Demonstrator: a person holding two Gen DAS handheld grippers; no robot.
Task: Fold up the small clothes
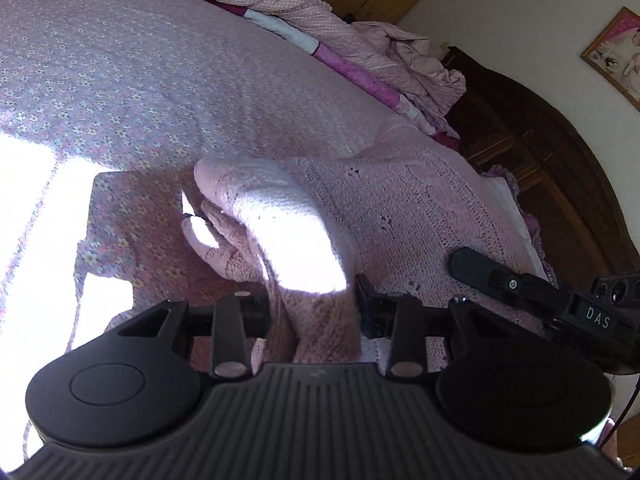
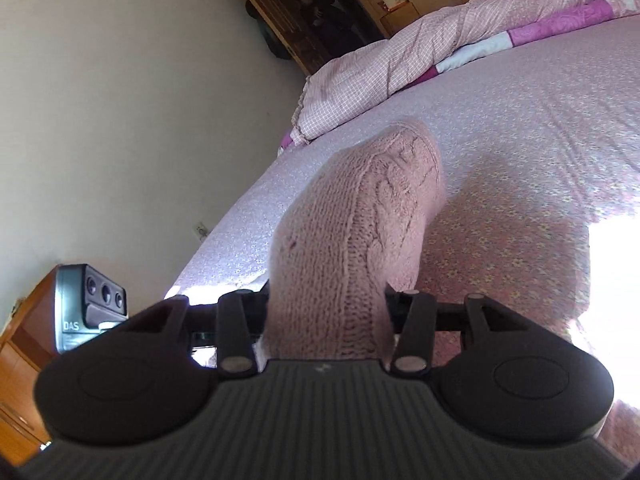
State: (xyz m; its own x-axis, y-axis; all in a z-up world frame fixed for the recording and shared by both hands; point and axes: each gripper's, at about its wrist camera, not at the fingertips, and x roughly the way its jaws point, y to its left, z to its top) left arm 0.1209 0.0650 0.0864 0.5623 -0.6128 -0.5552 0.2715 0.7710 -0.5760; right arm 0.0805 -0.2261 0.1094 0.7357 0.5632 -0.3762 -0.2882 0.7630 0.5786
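A pink cable-knit sweater (image 1: 400,208) lies on the bed. In the left wrist view my left gripper (image 1: 312,304) is shut on a bunched fold of it, part lit by a sun patch. In the right wrist view my right gripper (image 2: 326,316) is shut on another part of the pink sweater (image 2: 360,216), which rises in a hump above the jaws. The right gripper also shows in the left wrist view (image 1: 532,288), at the right over the knit. The left gripper's body shows in the right wrist view (image 2: 92,304) at the left.
The bed has a lilac flowered sheet (image 1: 140,72). A crumpled pink checked duvet (image 1: 360,32) lies along its far edge. A dark wooden headboard (image 1: 552,168) stands at the right. White wall (image 2: 120,120) and wooden furniture (image 2: 304,12) lie beyond the bed.
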